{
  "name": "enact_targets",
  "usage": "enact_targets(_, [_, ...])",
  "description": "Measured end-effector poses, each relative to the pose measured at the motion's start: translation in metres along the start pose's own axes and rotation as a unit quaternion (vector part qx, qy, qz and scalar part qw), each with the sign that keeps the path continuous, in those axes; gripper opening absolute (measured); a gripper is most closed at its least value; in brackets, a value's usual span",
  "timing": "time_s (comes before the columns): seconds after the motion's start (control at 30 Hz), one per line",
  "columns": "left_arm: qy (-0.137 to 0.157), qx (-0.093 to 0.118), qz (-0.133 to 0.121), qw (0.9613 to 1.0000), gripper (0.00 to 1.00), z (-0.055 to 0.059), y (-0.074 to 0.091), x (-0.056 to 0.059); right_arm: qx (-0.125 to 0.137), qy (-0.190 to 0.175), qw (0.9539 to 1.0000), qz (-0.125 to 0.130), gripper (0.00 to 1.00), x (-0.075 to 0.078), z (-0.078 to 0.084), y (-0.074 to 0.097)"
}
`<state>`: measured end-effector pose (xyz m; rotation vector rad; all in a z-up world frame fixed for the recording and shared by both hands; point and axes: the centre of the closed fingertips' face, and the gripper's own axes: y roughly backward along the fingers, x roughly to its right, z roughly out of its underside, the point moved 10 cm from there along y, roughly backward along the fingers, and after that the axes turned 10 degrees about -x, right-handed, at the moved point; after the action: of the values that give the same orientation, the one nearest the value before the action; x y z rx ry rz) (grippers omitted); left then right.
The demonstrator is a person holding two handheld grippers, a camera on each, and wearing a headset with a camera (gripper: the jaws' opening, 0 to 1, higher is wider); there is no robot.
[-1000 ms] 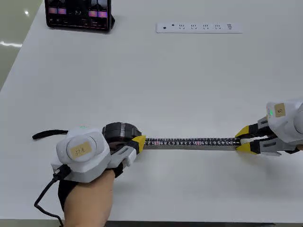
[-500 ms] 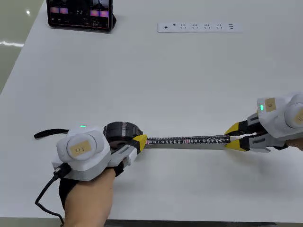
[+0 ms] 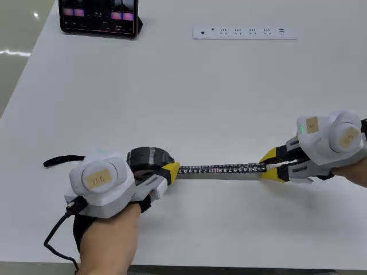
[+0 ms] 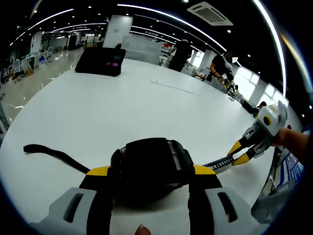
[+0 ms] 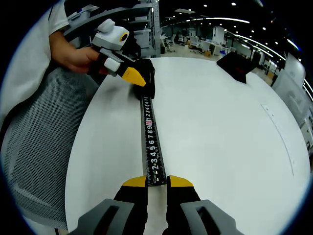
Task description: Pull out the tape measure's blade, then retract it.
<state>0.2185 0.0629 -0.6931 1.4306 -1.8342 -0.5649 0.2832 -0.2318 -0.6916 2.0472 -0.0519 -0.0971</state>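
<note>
Two grips are set: the fingers of my left gripper (image 4: pixel 151 171) clamp the black round tape measure case (image 3: pixel 148 160) on the white tabletop (image 3: pixel 200 97); those of my right gripper (image 5: pixel 157 182) pinch the tip of the extended dark numbered blade (image 3: pixel 221 169). Releasing that tip abruptly could whip the blade back.

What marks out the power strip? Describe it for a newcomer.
On the white table, go to the far side, right of the dark screen. The power strip lies flat: a long white bar with a row of sockets, while the screen stands propped and dark.
</note>
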Motion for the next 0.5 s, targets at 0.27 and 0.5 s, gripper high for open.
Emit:
enact_targets(0.27, [0.006,0.003,0.005,1.0,0.58,0.001,0.0,-0.001,0.011,0.002,0.9999,-0.006,0.1,-0.001,-0.008,-0.009])
enact_targets(0.5, [0.012,0.006,0.011,0.9998,0.58,0.001,0.0,-0.004,0.021,0.002,0.9997,-0.009,0.1,-0.003,-0.017,-0.015])
